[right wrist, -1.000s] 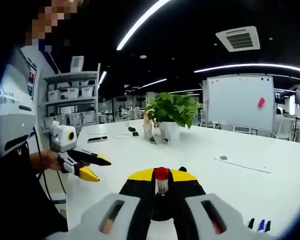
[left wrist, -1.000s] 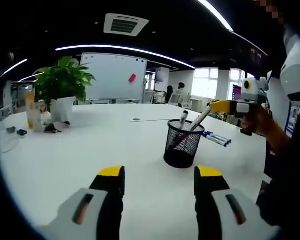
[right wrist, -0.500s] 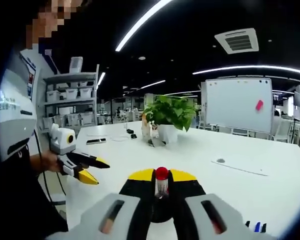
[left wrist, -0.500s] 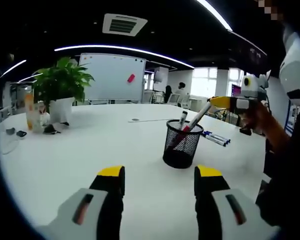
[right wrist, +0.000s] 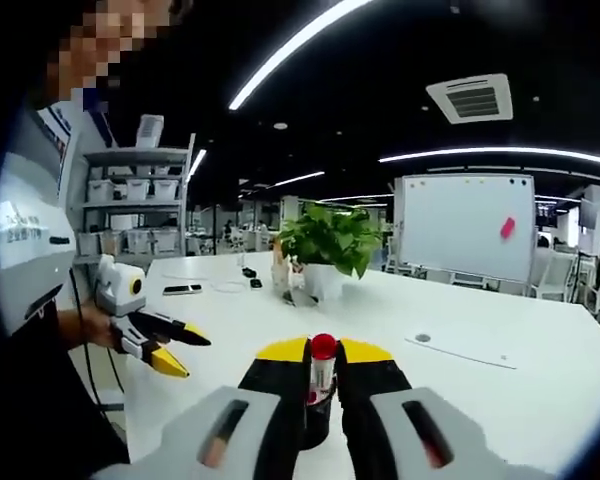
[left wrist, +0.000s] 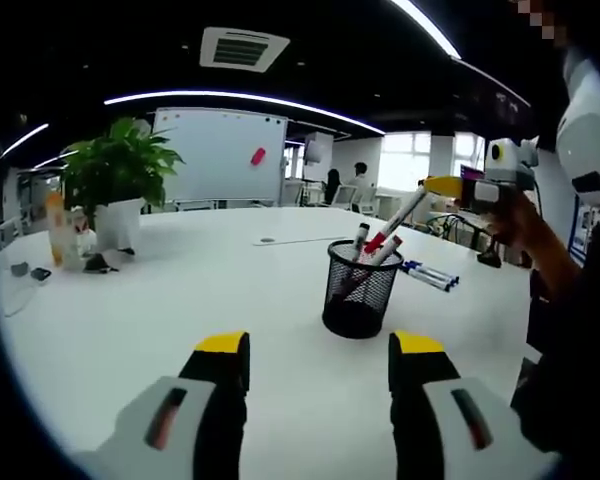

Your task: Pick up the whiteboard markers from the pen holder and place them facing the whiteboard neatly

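Left gripper view, my left gripper: jaws stand well apart with nothing between them, hovering over the white table short of the pen holder.
Left gripper view, pen holder: a black mesh cup upright on the table, with two markers standing in it beside the one I am lifting.
Left gripper view, my right gripper: comes in from the right, above and beyond the holder, clamped on the top of a red-capped marker that slants down toward the cup; I cannot tell whether its lower end has cleared the rim.
Left gripper view, laid markers: a few blue-capped ones lie side by side on the table just beyond the holder.
Left gripper view, whiteboard: far across the room.
Right gripper view, right gripper: yellow tips closed around the marker, red cap poking up between them.
Right gripper view, left gripper: held at the left, jaws parted and empty.
Progress: I judge it roughly halfway. Some markers are down, one is in my grip, two wait in the cup.
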